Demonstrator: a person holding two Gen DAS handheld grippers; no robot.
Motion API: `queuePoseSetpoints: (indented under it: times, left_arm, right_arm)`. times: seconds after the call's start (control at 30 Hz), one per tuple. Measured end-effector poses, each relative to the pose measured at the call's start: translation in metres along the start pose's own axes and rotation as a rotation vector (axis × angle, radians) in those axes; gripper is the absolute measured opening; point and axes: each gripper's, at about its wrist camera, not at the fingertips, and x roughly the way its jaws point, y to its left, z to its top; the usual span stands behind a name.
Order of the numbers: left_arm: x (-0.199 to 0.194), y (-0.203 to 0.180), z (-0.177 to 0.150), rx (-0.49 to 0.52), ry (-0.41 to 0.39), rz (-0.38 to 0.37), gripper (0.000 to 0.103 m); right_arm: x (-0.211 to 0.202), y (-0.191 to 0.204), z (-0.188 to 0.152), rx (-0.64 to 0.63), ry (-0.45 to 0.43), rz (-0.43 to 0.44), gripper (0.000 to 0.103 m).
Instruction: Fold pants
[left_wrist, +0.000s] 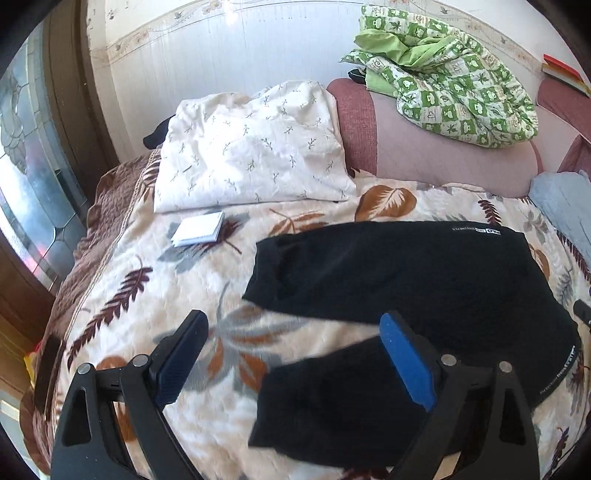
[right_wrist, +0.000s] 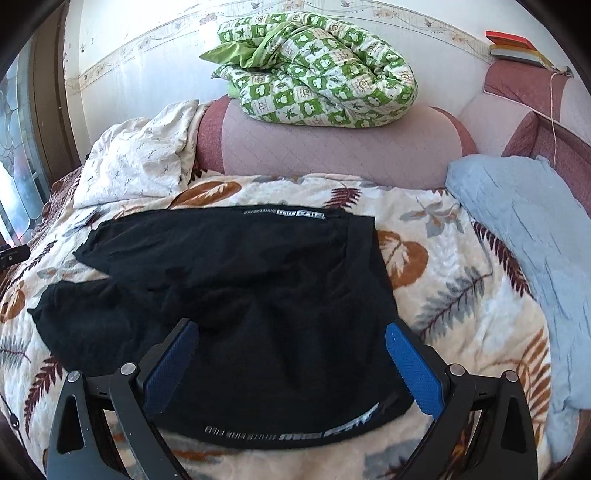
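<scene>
Lying flat on the leaf-patterned blanket of the bed, the black pants run with their long axis across both views, left to right. In the right wrist view the waistband end sits at the right, with printed white lettering along the near edge and the far edge, and the two legs point left, splitting apart toward the left edge of the blanket. In the left wrist view the pants show the same split: one leg reaches toward the white floral pillow, the other lies nearer the camera with a wedge of blanket between them.

The left claw hangs above the leg ends, its jaws spread wide, holding nothing; its right blue pad overlaps the near leg in the picture, its left finger is over bare blanket. The right claw hovers over the waist portion, jaws also spread wide and empty, with black fabric filling the gap between them.

Whether either claw's fingertips actually touch the cloth cannot be told. The fabric is so dark that folds and seams are hard to read, and the lettering is too small to make out. A small white booklet lies near the pillow. A green checked quilt is bunched on the pink headboard cushion, and a pale blue cloth drapes at the right, cut off by the frame.
</scene>
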Motion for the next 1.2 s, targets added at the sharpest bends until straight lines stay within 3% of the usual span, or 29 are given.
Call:
queuePoseSetpoints:
  times: [0.2, 0.43, 0.67, 0.87, 0.9, 0.93, 0.97, 1.03, 1.07, 1.1, 1.2]
  left_arm:
    - [0.088, 0.024, 0.043, -0.027, 0.087, -0.087, 0.094]
    - [0.158, 0.046, 0.067, -0.048, 0.127, -0.078, 0.094]
    - [0.196, 0.031, 0.065, 0.024, 0.174, -0.130, 0.094]
    - [0.212, 0.016, 0.057, 0.087, 0.208, -0.188, 0.093]
    - [0.213, 0.015, 0.057, 0.092, 0.203, -0.197, 0.089]
    - [0.212, 0.016, 0.058, 0.090, 0.197, -0.203, 0.075]
    - [0.212, 0.019, 0.060, 0.081, 0.194, -0.197, 0.054]
    - [0.214, 0.029, 0.065, 0.033, 0.207, -0.230, 0.028]
    - [0.214, 0.033, 0.067, 0.008, 0.213, -0.257, 0.024]
    - [0.212, 0.036, 0.069, -0.004, 0.213, -0.271, 0.023]
    - [0.206, 0.025, 0.070, 0.038, 0.202, -0.250, 0.019]
  right_arm:
    - [0.074, -0.018, 0.072, -0.097, 0.014, 0.059, 0.103]
    - [0.182, -0.011, 0.132, -0.122, 0.138, 0.169, 0.102]
    - [0.253, 0.000, 0.148, -0.153, 0.228, 0.236, 0.102]
    - [0.285, 0.002, 0.142, -0.188, 0.311, 0.287, 0.098]
    - [0.286, 0.005, 0.139, -0.202, 0.324, 0.315, 0.097]
    - [0.285, 0.008, 0.138, -0.229, 0.323, 0.323, 0.095]
    - [0.283, 0.011, 0.136, -0.262, 0.327, 0.343, 0.088]
    - [0.278, 0.015, 0.135, -0.303, 0.330, 0.368, 0.072]
    - [0.276, 0.014, 0.135, -0.303, 0.334, 0.390, 0.056]
    - [0.274, 0.012, 0.136, -0.295, 0.342, 0.406, 0.048]
    - [0.266, 0.011, 0.136, -0.303, 0.346, 0.421, 0.034]
